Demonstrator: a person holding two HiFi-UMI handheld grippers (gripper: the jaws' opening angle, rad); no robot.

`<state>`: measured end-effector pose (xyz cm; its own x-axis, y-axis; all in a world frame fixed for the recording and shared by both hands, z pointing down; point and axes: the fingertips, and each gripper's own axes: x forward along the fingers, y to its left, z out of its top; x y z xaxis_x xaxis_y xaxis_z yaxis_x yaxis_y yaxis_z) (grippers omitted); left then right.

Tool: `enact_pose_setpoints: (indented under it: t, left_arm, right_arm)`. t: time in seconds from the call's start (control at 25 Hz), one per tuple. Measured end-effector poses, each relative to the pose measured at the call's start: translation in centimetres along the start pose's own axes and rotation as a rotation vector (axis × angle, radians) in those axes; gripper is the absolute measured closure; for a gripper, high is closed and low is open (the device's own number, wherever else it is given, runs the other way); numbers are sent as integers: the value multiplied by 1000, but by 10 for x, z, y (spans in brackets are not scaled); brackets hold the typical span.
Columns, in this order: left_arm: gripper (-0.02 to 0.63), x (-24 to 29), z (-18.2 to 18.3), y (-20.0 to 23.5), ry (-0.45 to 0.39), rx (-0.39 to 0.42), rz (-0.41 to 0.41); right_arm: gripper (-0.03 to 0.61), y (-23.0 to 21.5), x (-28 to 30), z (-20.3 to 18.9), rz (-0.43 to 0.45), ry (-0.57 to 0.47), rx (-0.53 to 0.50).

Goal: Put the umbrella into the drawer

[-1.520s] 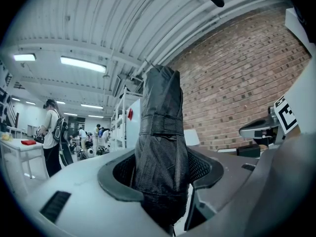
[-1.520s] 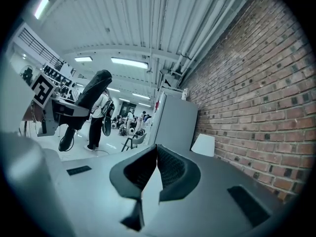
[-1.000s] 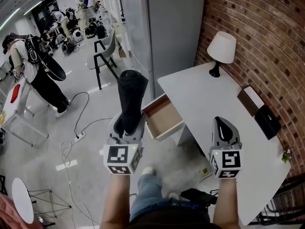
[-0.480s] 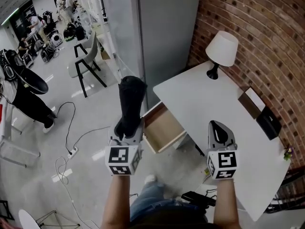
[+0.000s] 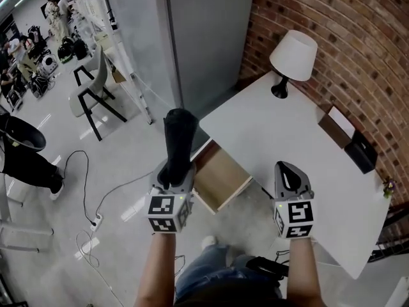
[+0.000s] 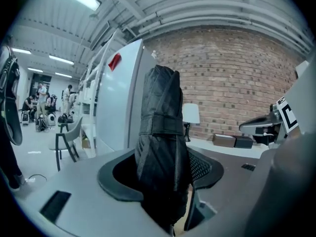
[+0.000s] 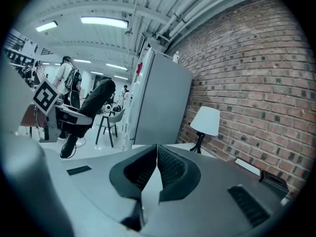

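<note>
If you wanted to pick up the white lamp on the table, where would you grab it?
Grab the lamp by its thin dark stem, just under the shade, coming in level from the side. The shade is a wide cone, probably too broad for the jaws; the stem is slim and stands upright. The right gripper is shut, so it would open first.

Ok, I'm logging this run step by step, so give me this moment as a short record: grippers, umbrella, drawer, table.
left gripper: shut on the folded black umbrella, which sticks out past the jaws
right gripper: jaws together, nothing between them
drawer: pulled open from under the white table; visible inside bare
umbrella vs drawer: not yet in; held to its left in the head view
on table: lamp near the brick wall
</note>
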<state>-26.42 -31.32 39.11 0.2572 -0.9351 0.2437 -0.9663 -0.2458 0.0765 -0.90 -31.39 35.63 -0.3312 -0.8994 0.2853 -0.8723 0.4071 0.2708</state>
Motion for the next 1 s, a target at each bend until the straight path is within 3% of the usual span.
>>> enact_pose_setpoints:
  t: [0.44,0.64,1.0]
  left_arm:
    - [373,41,-78,-1,169,-93,-102]
    - [373,46,-111,-11,250,-213,-138]
    - [373,57,-165,-22,419,-332,-120]
  right_arm:
    - [577,19,22,-34,-15,124,-3]
    - [577,22,26,-48,1,154,1]
    - [577,21,40,-59,38,175,0]
